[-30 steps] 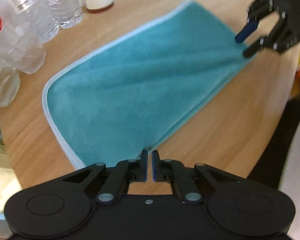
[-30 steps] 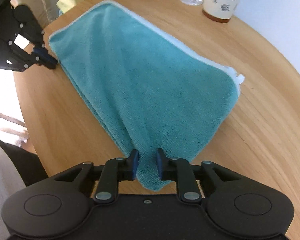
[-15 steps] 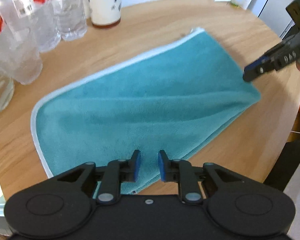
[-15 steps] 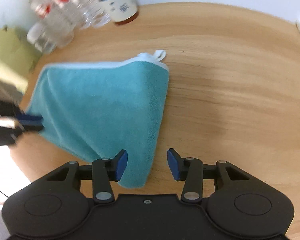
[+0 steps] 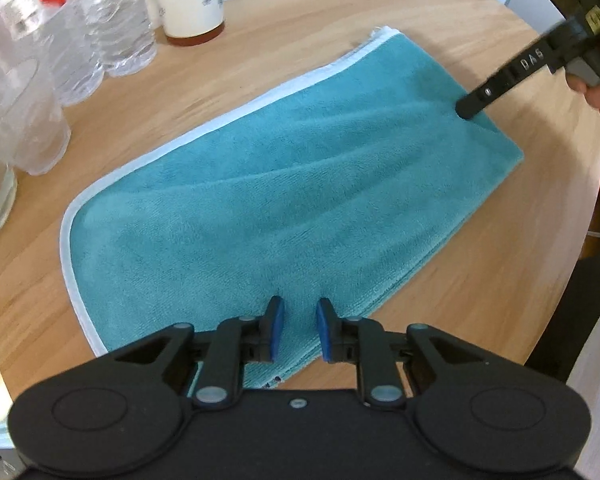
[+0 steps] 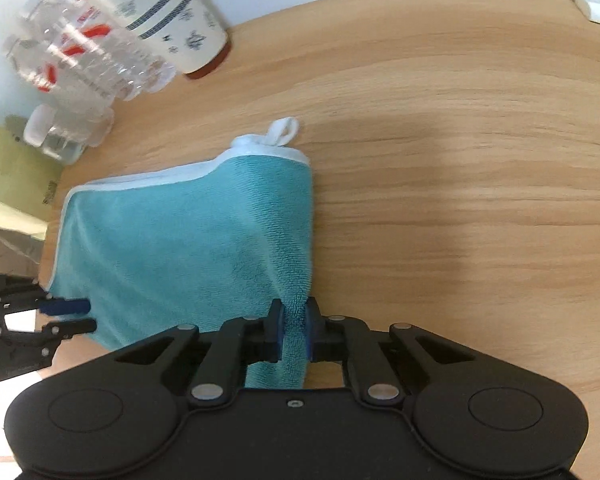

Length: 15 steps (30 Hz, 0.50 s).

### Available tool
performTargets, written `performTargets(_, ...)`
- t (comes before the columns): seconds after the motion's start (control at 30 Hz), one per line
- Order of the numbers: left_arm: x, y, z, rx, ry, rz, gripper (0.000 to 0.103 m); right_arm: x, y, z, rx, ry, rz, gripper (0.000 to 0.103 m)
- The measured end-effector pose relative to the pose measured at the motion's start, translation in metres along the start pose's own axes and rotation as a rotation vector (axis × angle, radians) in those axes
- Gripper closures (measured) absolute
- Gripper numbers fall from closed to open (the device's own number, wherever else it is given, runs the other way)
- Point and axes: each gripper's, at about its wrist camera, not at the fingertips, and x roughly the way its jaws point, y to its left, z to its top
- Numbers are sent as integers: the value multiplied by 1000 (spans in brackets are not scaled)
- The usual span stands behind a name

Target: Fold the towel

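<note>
Half a second ago the right gripper [image 6: 293, 326] gaped beside the towel [image 5: 292, 208]; now its pads pinch a corner at lower centre. Folded, the teal towel lies flat mid-table [image 5: 500, 288]. At lower centre, the left gripper [image 5: 299, 330] hangs parted over the near edge. Water bottles [image 5: 60, 40] and a cup [image 5: 190, 0] crowd the upper left.

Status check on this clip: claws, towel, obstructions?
Left claw open over towel. Right claw shut on towel corner. Bottles, cup clear of it.
</note>
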Motion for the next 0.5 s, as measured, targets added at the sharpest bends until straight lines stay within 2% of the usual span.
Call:
performTargets(0.13, 1, 4, 0, 0, 10, -19, 84, 1, 8, 0, -57, 2, -37, 94)
performTargets(0.23, 2, 7, 3, -11, 22, -30, 84, -1, 13, 6, -95, 12, -44, 90)
performTargets(0.4, 4, 6, 6, -1, 29, -37, 83, -6, 9, 30, -93, -36, -33, 55)
performTargets(0.5, 4, 8, 7, -4, 29, -46, 83, -9, 6, 44, -91, -65, -26, 53)
